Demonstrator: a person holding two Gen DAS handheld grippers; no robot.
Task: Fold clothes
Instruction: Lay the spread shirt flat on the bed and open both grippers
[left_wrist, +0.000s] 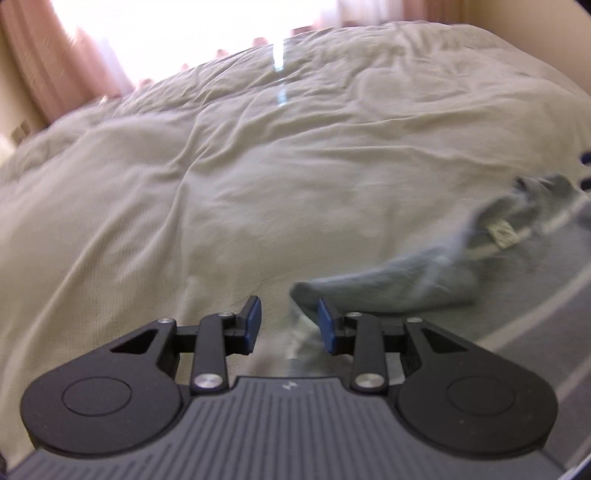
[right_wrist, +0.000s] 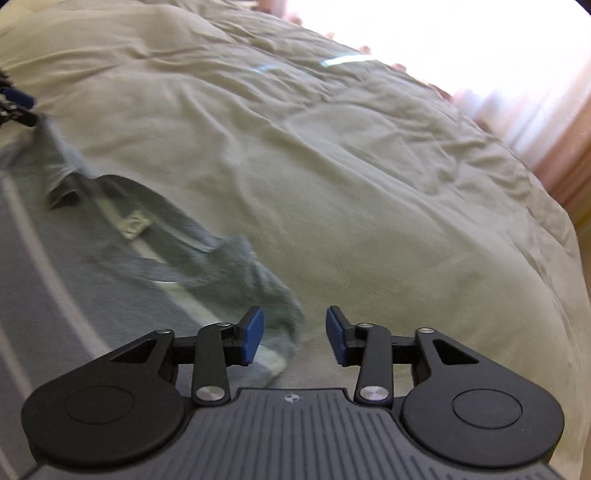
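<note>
A grey-blue striped shirt (left_wrist: 524, 280) lies on the bed, its collar with a white label (left_wrist: 500, 234) facing up. One shoulder corner (left_wrist: 325, 291) of it lies just beyond my left gripper (left_wrist: 290, 325), whose blue pads stand apart with no cloth pressed between them. In the right wrist view the same shirt (right_wrist: 74, 295) fills the left side, label (right_wrist: 135, 224) up. Its other shoulder edge (right_wrist: 273, 295) lies beside the left pad of my right gripper (right_wrist: 294, 334), which is open over the bedding. The other gripper (right_wrist: 14, 105) shows at the far left, at the shirt's edge.
A wrinkled cream duvet (left_wrist: 258, 166) covers the whole bed and spreads far beyond the shirt. Pink curtains (left_wrist: 55, 55) and a bright window stand behind the bed. The bed's edge drops off at the right in the right wrist view (right_wrist: 576, 240).
</note>
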